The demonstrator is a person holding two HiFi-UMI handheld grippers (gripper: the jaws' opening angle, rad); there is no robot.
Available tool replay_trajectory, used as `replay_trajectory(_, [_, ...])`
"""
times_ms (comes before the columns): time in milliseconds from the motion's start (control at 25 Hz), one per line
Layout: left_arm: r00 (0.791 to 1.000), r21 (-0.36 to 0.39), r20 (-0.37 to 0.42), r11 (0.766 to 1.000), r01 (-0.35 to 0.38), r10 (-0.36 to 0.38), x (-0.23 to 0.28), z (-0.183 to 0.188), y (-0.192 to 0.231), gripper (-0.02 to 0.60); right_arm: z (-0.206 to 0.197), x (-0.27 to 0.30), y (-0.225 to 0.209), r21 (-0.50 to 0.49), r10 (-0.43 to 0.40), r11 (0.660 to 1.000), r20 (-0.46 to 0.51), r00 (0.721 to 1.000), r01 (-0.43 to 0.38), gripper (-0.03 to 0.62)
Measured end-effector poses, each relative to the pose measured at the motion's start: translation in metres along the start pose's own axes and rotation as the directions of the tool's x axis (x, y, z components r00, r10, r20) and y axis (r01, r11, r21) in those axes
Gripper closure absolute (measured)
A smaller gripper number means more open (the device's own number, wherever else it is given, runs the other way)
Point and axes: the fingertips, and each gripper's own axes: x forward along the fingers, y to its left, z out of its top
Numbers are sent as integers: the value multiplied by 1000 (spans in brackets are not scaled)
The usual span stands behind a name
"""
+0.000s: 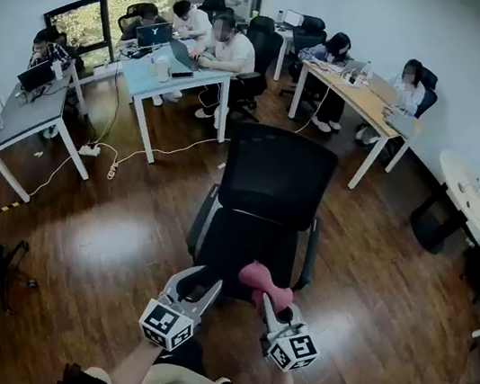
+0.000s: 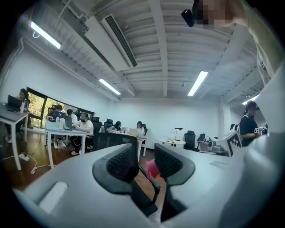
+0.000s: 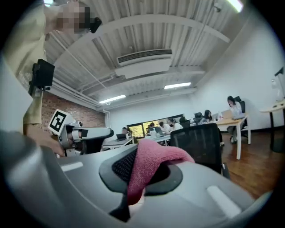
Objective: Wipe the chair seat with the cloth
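An open-plan office is shown: laptops [image 1: 154, 34] are worked at by seated people [image 1: 234, 49] along tabletops [image 1: 140, 79] in the upper frame, a mesh chair [image 1: 276, 179] is set on wood floor [image 1: 125, 222], and strip lights [image 2: 198, 82] are mounted overhead.

Pink cloth [image 1: 263, 283] (bunched) near black chair seat [image 1: 235, 248] front.

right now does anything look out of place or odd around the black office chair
Nothing stands out: the black mesh office chair stands upright, and the pink cloth is clamped in the right gripper.
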Motion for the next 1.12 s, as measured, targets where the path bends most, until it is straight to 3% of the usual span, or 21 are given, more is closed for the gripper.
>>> replay_trajectory(120, [998, 29, -1, 998, -59, 59, -46, 12, -29, 431, 21, -33, 44, 35, 81, 996, 39, 996, -82, 579])
replay_trajectory(280, [993, 29, 43, 994, -109, 107, -91, 34, -48, 426, 21, -53, 83, 210, 140, 964, 112, 984, -161, 579])
replay_trajectory(480, [982, 40, 164, 994, -97, 89, -110, 64, -38, 410, 23, -51, 108, 247, 154, 952, 131, 979, -182, 579])
replay_trajectory(800, [972, 22, 170, 985, -170, 164, -176, 98, 40, 393, 69, -12, 155, 153, 67, 984, 135, 989, -88, 579])
replay_trajectory(1120, [976, 59, 169, 987, -150, 138, -161, 100, 46, 393, 88, 4, 144, 3, -29, 1000, 107, 994, 29, 579])
